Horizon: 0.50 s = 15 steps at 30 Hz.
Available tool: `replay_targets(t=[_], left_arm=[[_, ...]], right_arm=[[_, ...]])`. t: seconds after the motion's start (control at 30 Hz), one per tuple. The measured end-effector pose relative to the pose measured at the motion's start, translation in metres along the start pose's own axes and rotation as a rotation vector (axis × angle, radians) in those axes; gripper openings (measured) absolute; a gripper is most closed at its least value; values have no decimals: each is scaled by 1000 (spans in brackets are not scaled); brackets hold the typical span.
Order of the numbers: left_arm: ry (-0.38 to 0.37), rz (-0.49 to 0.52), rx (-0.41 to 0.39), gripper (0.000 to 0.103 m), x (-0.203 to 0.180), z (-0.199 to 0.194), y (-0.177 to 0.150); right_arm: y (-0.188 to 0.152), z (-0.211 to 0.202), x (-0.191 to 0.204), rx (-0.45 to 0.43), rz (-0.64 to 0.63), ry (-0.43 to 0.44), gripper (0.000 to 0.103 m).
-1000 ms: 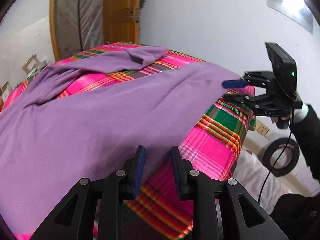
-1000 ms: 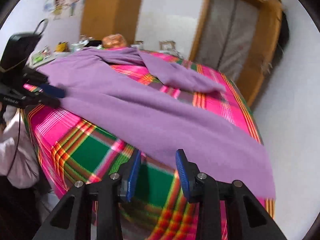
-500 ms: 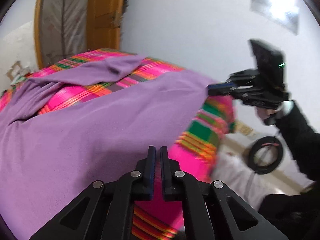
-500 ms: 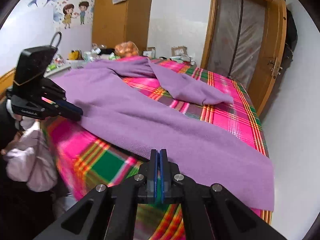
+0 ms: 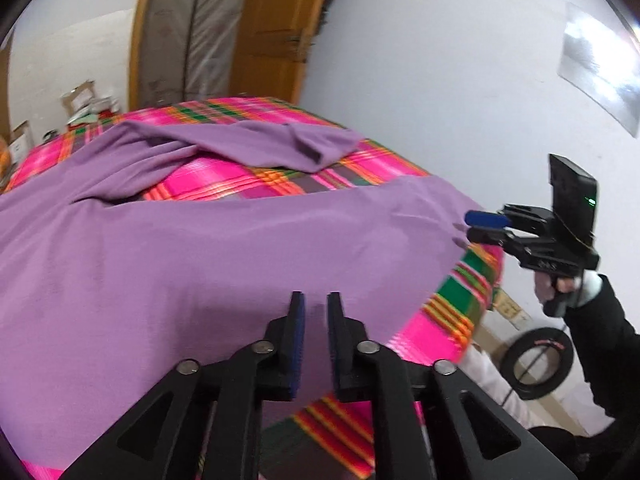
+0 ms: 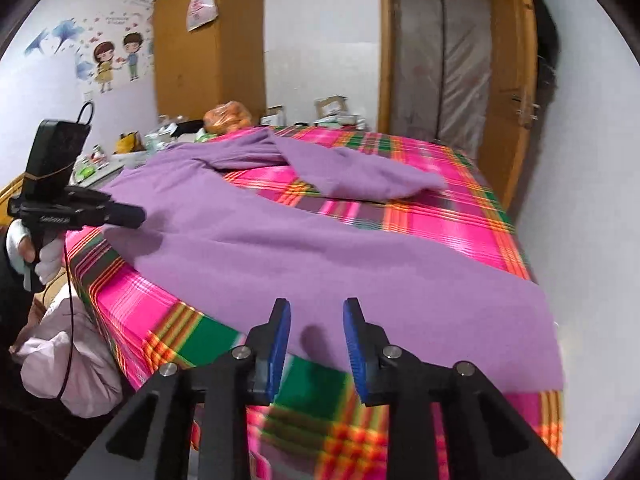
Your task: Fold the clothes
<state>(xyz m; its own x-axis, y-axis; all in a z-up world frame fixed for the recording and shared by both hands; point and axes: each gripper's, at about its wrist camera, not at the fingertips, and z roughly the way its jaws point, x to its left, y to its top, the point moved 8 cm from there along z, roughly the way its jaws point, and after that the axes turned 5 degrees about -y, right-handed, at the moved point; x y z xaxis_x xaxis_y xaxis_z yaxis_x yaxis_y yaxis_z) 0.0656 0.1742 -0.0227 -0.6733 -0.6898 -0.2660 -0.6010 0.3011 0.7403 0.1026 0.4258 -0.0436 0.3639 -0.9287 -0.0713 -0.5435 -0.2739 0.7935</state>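
Note:
A purple long-sleeved garment (image 5: 240,248) (image 6: 320,248) lies spread flat on a pink and green plaid bedspread (image 6: 160,320). One sleeve (image 6: 360,176) is folded across towards the far side. My left gripper (image 5: 316,308) hovers over the near hem; its jaws are opening with a narrow gap, and no cloth is pinched between them. In the right wrist view the left gripper (image 6: 140,216) sits at the garment's left corner. My right gripper (image 6: 316,312) stands over the hem near the right corner; its jaws are opening wider, with nothing between them. The left wrist view shows it (image 5: 468,226) at the cloth's edge.
A white wall runs close along the bed's right side. A wooden door (image 6: 508,80) and a wardrobe (image 6: 208,48) stand behind the bed, with a cluttered table (image 6: 160,136) at the back left. A pale cloth bundle (image 6: 72,360) and a black ring (image 5: 536,360) lie on the floor.
Both grippers were open a second ago, snapped shut half a second ago and have parted again. The left gripper has shifted farther over the purple cloth.

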Motion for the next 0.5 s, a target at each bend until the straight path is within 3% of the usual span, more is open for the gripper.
replay_targets(t=[0.2, 0.3, 0.43, 0.5], left_arm=[[18, -51, 52, 17, 18, 15, -8], [36, -77, 43, 17, 27, 11, -7], [48, -114, 39, 17, 40, 9, -5], [47, -112, 46, 18, 42, 9, -6]], right_arm=[[28, 35, -3, 33, 47, -47, 28], [54, 58, -6, 90, 125, 12, 28], [70, 96, -4, 180, -3, 7, 28], [74, 110, -5, 229, -35, 64, 30]])
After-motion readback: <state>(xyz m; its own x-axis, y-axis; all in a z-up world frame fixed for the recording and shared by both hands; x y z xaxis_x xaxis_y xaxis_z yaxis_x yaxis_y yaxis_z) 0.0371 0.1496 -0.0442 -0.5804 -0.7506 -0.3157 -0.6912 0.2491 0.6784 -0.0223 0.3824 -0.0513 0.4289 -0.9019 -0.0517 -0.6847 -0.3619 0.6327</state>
